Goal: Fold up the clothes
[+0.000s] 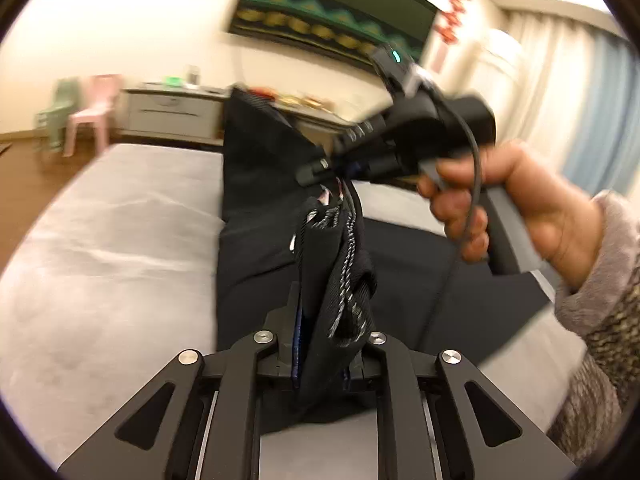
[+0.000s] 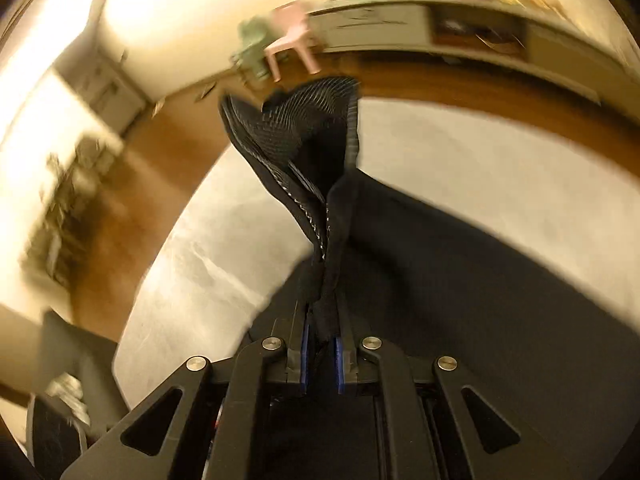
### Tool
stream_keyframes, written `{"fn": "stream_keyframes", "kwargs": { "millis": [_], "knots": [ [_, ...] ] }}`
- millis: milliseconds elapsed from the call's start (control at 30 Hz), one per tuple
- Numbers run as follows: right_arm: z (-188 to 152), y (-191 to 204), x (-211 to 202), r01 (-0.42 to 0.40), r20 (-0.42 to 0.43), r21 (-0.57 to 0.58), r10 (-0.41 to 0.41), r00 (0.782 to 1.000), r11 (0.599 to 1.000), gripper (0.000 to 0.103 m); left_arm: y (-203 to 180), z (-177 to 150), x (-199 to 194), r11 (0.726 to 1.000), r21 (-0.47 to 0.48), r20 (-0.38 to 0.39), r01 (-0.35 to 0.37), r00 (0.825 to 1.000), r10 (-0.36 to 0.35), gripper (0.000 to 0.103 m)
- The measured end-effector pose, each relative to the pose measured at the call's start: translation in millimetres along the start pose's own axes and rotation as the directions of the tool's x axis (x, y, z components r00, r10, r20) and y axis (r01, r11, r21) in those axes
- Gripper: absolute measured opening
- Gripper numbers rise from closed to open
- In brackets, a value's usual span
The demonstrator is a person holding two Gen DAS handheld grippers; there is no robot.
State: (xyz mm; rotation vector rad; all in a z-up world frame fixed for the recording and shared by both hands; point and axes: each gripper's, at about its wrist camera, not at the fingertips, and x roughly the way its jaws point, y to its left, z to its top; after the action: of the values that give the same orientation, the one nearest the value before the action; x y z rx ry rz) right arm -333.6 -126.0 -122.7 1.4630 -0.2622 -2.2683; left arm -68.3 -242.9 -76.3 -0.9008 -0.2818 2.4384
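A black garment (image 1: 256, 184) with a corded, mesh-lined waistband lies partly on a grey bed (image 1: 100, 240) and is lifted at one end. My left gripper (image 1: 324, 320) is shut on a bunched fold of the waistband. A person's hand (image 1: 512, 208) holds my right gripper (image 1: 316, 170) above and beyond it, with its tips pinching the same garment. In the right wrist view, the right gripper (image 2: 322, 312) is shut on a twisted strip of the black garment (image 2: 440, 280), which rises ahead of it over the grey bed (image 2: 480, 152). Both views are blurred.
A pink chair (image 1: 94, 112) and a green chair (image 1: 56, 116) stand on the wooden floor beyond the bed. A low grey cabinet (image 1: 172, 114) runs along the far wall. Curtains (image 1: 592, 100) hang at the right.
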Motion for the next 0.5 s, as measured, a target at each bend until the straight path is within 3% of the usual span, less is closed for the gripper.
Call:
{"fn": "stream_keyframes", "kwargs": {
  "millis": [100, 167, 267, 367, 500],
  "knots": [
    [-33, -58, 4, 0.007, -0.005, 0.113, -0.006, 1.0, 0.994, 0.01, -2, -6, 4, 0.983, 0.004, -0.089, 0.184, 0.979, -0.183, 0.018],
    [-50, -91, 8, 0.025, 0.0, 0.169, -0.025, 1.0, 0.985, 0.01, -4, -10, 0, 0.97, 0.035, -0.116, 0.242, 0.965, -0.236, 0.02],
    [-64, -126, 14, 0.032, -0.017, 0.203, -0.029, 0.999, 0.979, 0.01, 3, -5, -9, 0.962, 0.044, -0.09, 0.27, 0.96, -0.265, 0.025],
    [-68, -132, -5, 0.066, 0.002, 0.158, -0.067, 0.998, 0.985, 0.01, 33, 3, 3, 0.96, -0.088, -0.059, 0.266, 0.961, -0.272, 0.026],
    [-69, -137, -27, 0.095, 0.039, 0.126, -0.101, 0.994, 0.987, 0.01, 44, 1, 50, 0.963, -0.163, -0.143, 0.212, 0.961, -0.236, 0.026]
  ]
}}
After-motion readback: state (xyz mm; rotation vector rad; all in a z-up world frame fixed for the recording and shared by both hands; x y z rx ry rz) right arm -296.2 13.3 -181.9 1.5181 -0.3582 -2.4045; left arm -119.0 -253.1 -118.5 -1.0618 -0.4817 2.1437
